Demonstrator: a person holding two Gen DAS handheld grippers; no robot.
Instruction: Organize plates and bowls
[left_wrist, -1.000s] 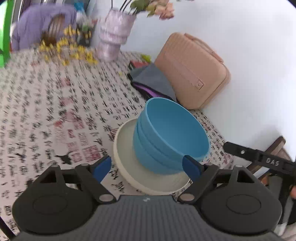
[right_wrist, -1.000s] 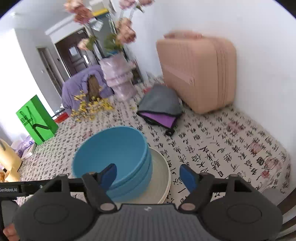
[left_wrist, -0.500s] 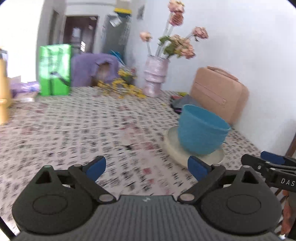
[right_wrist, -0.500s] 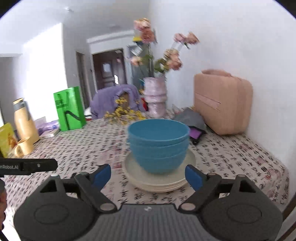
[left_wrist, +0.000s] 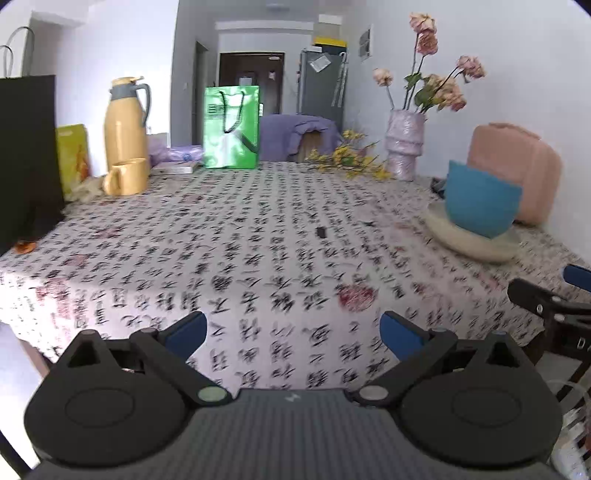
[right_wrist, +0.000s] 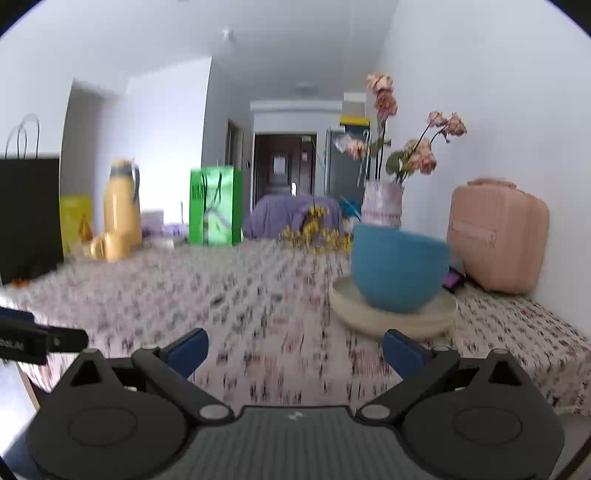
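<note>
Both grippers sit back at the near edge of the table (left_wrist: 258, 229), clear of the dishes. The left gripper (left_wrist: 291, 330) has its jaws spread wide, just been opening, nothing between the blue pads, only the printed tablecloth under them. The right gripper (right_wrist: 293, 345) is the same: jaws wide apart, just been opening, empty. In the left view the tip of the right gripper pokes in at the right edge; in the right view the left one shows at the left edge.

Blue bowls (left_wrist: 480, 203), nested in a stack, sit on cream plates (left_wrist: 469, 240), also stacked, on the right side of the table, near the wall. In the right view the bowls (right_wrist: 399, 269) sit on the plates (right_wrist: 391, 317) just beyond the right pad, not touching it. The view is blurred.

A pink case (left_wrist: 517, 170) stands behind the stack against the wall. A vase (left_wrist: 404, 144) of dried roses is further back, with yellow flowers (left_wrist: 347, 158) lying beside it. On the far left are a yellow thermos (left_wrist: 125, 122) and a yellow cup (left_wrist: 127, 177), with a green bag (left_wrist: 231, 127) at the far edge and a black bag (left_wrist: 26, 155) at the left edge. A small dark object (left_wrist: 320, 232) lies mid-table.
</note>
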